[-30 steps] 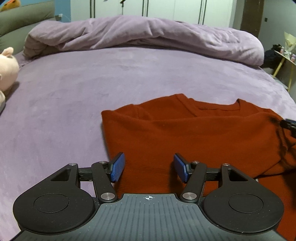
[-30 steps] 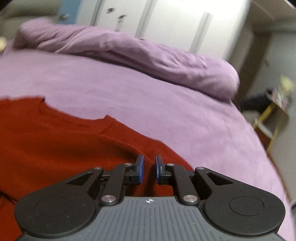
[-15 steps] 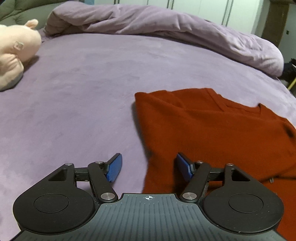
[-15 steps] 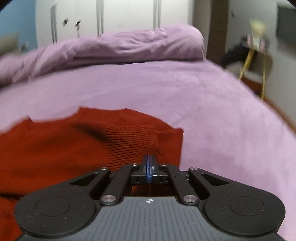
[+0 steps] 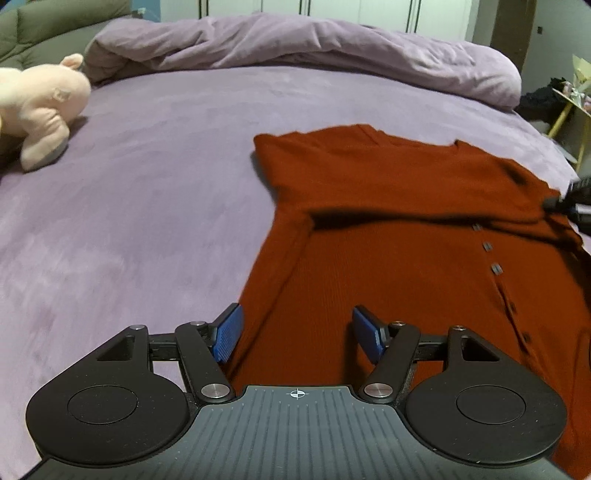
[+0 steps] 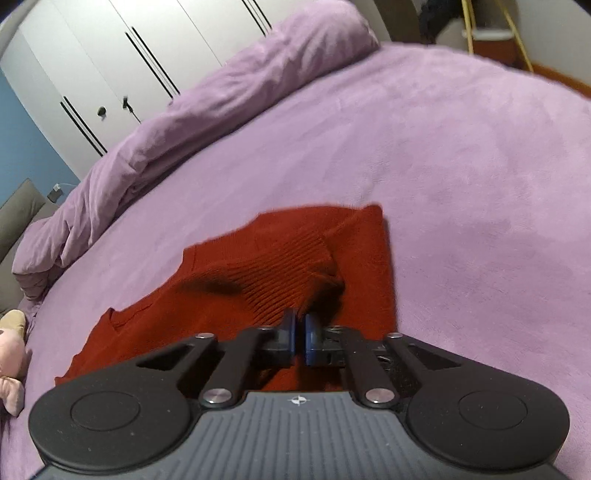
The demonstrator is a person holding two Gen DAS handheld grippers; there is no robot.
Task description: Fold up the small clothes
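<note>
A rust-red knit cardigan [image 5: 406, 236] lies on a wide bed covered in a soft lilac sheet [image 5: 147, 192], which fills most of both views. Taking the cardigan as the landmark: beyond its neckline, along the far edge of the bed, a lilac duvet [image 5: 303, 48] is bunched into a long roll, and behind that stand white wardrobe doors [image 6: 122, 62] with dark vertical handles. To the left of the cardigan, well apart from it, a pale pink plush toy [image 5: 40, 107] rests on the sheet, with an olive-green cushion [image 5: 48, 33] behind it. Off to the cardigan's right, past the bed's edge, a small table with yellow legs [image 5: 570, 110] holds some blurred clutter.

The upper part of the cardigan is turned down over the body, casting a dark shadow line across it; a row of buttons [image 5: 491, 254] runs down the front.

The left gripper [image 5: 297, 334] hovers over the cardigan's near left edge with its blue pads spread wide, holding nothing. The right gripper [image 6: 299, 334] has its pads drawn almost together on a raised ribbed fold [image 6: 288, 273] of the cardigan near its right edge, pinching the knit and lifting it off the sheet.
</note>
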